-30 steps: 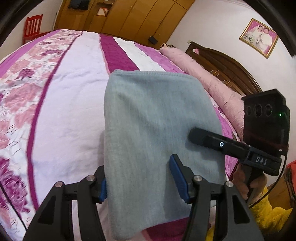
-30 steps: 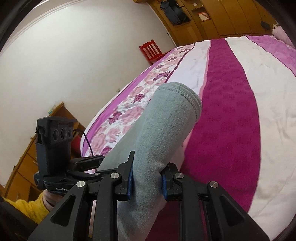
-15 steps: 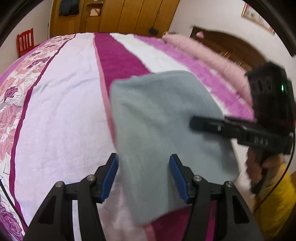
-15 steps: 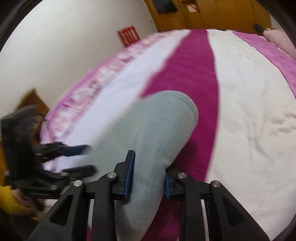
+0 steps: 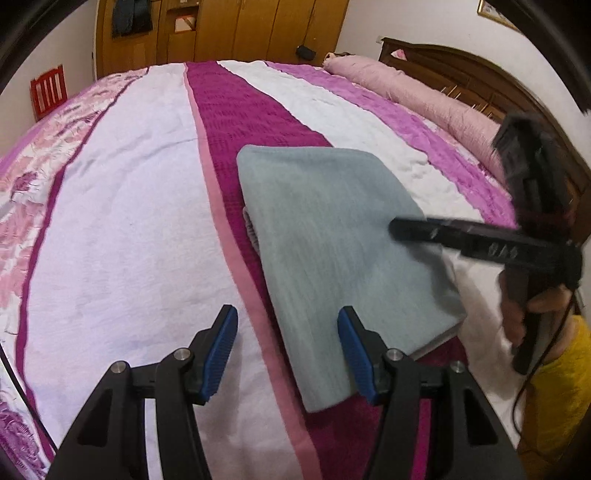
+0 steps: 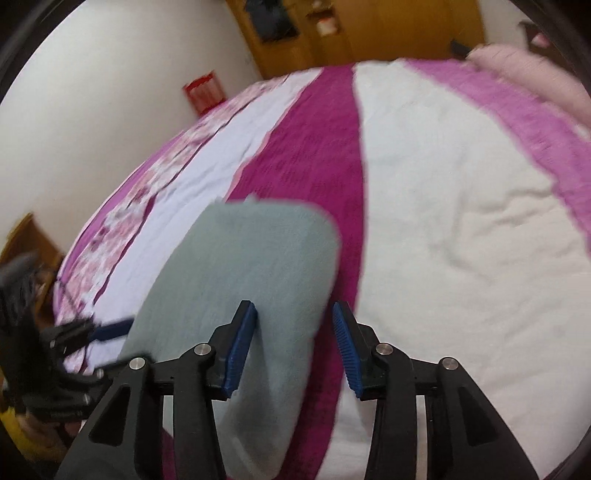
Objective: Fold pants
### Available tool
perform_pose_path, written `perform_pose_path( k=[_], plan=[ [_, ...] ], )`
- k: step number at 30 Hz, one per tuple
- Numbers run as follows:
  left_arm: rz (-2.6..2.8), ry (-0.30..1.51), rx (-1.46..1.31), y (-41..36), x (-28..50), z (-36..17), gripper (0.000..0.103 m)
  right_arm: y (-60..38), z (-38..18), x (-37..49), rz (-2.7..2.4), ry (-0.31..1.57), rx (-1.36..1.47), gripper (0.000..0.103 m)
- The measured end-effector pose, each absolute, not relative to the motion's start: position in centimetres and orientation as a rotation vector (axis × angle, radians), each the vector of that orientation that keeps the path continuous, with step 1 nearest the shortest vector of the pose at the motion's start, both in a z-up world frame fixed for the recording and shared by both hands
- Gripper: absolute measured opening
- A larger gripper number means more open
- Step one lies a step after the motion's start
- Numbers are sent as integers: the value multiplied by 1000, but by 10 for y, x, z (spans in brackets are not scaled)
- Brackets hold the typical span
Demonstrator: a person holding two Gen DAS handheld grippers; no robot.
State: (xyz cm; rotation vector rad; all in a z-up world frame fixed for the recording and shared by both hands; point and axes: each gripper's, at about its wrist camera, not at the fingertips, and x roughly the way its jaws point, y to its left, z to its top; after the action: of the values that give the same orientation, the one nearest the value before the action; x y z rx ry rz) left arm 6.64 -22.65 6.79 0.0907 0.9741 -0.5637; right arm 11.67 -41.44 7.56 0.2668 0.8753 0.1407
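The folded grey pants (image 5: 340, 243) lie flat on the striped bedspread (image 5: 122, 206), a neat rectangle over the magenta stripe. My left gripper (image 5: 286, 352) is open, its jaws apart over the pants' near left edge, holding nothing. My right gripper (image 6: 293, 349) is open too, jaws spread around the near end of the pants (image 6: 243, 280) without pinching them. The right gripper also shows in the left wrist view (image 5: 480, 240), reaching over the pants' right edge.
A pink bolster (image 5: 417, 92) lies along the wooden headboard (image 5: 480, 85) at the right. Wooden wardrobes (image 5: 221, 29) stand beyond the bed's far end, and a red chair (image 5: 48, 90) at the far left. The bedspread (image 6: 461, 240) stretches wide to the right.
Both grippers have opened and let go of the pants. The pants, held up before, now lie flat on the bed. The left gripper has shifted left, off the cloth.
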Motion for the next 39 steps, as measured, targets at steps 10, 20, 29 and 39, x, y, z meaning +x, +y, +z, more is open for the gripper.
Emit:
perform_pose_path(
  k=[10, 20, 29, 39],
  plan=[
    [-551, 986, 41, -212, 68, 50, 67, -397, 50, 151, 96, 910, 206, 16],
    [-543, 979, 49, -210, 70, 48, 77, -403, 65, 126, 69, 879, 264, 17],
    [-501, 939, 133, -216, 53, 63, 77, -381, 73, 55, 101, 872, 271, 18],
    [-464, 975, 89, -204, 44, 55, 77, -365, 47, 15, 74, 928, 226, 18]
  ],
)
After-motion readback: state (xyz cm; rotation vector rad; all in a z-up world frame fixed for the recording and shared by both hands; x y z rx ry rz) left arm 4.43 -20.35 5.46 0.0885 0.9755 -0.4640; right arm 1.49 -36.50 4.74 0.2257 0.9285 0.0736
